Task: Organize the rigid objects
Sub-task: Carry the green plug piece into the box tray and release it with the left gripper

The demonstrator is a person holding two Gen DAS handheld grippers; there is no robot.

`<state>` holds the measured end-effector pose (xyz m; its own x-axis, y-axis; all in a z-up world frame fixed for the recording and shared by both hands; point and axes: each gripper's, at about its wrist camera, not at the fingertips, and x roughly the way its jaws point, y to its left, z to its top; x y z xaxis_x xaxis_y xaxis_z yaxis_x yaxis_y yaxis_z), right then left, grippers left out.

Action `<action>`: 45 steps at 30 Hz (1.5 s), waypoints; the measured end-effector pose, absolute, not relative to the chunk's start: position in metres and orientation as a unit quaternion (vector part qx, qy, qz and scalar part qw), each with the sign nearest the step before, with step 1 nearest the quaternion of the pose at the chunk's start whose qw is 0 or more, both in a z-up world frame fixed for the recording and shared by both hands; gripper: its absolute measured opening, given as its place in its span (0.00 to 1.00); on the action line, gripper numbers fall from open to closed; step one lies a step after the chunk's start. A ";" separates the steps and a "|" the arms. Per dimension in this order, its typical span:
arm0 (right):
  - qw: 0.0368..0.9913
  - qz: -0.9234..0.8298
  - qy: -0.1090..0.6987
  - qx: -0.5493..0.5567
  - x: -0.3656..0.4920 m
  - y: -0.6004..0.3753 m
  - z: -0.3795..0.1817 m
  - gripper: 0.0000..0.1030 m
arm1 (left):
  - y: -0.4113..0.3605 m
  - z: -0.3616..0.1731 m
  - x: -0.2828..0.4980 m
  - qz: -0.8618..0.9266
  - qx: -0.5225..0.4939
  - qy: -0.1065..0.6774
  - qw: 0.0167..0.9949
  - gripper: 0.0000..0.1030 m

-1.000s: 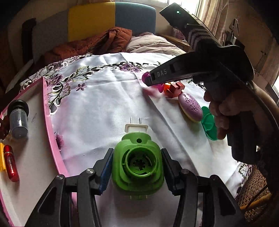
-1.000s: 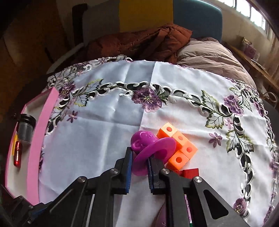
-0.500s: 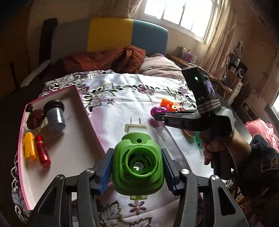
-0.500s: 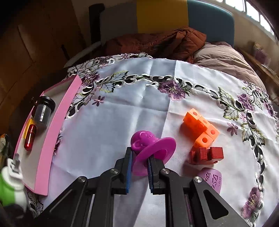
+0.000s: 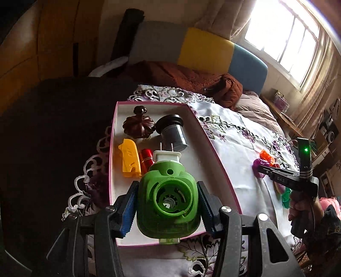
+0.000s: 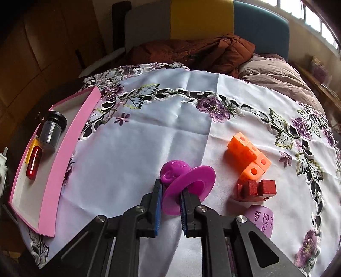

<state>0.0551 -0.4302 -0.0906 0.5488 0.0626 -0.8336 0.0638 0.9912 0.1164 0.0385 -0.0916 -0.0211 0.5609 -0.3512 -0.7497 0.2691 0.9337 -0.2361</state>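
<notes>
Between the jaws of the left gripper [image 5: 167, 207] a green plug-in device [image 5: 168, 200] is gripped by its sides, its white two-pin plug pointing away from the camera. It is held above the near part of a pink-rimmed box [image 5: 215, 157], which lies at the left edge of a white embroidered tablecloth [image 5: 240, 149] spread over the table. Farther inside the box, a yellow plastic piece [image 5: 129, 158] and a red cylinder [image 5: 146, 157] are seen side by side, partly hidden behind the device. Beyond them a grey canister with a black cap [image 5: 173, 132] lies tilted, and at the far end a dark brown pumpkin-shaped piece [image 5: 138, 125] rests near the corner.

Over the middle of the cloth, in the right wrist view, the right gripper [image 6: 170, 204] is clamped on the brim of a purple hat-shaped toy [image 6: 187, 183], which is carried tilted. To its right a lilac egg-shaped piece [image 6: 261, 219] lies nearest, then a dark red block [image 6: 259, 188], then a chain of orange cubes [image 6: 248, 156] farther out, the last two close together. A hand [image 5: 298, 207] is seen on the right gripper's grip in the left wrist view. Past the cloth, a rust-brown jacket [image 6: 191, 52] is heaped against a grey, yellow and blue backrest [image 6: 202, 20].
</notes>
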 end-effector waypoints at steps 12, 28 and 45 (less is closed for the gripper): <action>0.878 0.000 0.475 0.067 0.055 -0.430 -0.091 0.14 | -0.137 -0.042 0.060 -0.205 -0.031 0.456 0.866 0.51; 0.878 0.000 0.475 0.064 0.056 -0.428 -0.092 0.14 | -0.154 -0.063 0.086 -0.181 -0.022 0.472 0.863 0.52; 0.880 -0.001 0.472 0.052 0.056 -0.419 -0.091 0.14 | -0.119 -0.029 0.048 -0.130 -0.012 0.440 0.889 0.52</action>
<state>0.0561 -0.4193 -0.0908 0.5543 0.0470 -0.8310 0.0513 0.9946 0.0905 0.0476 -0.1190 -0.0290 0.5793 -0.2423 -0.7783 0.2210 0.9657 -0.1362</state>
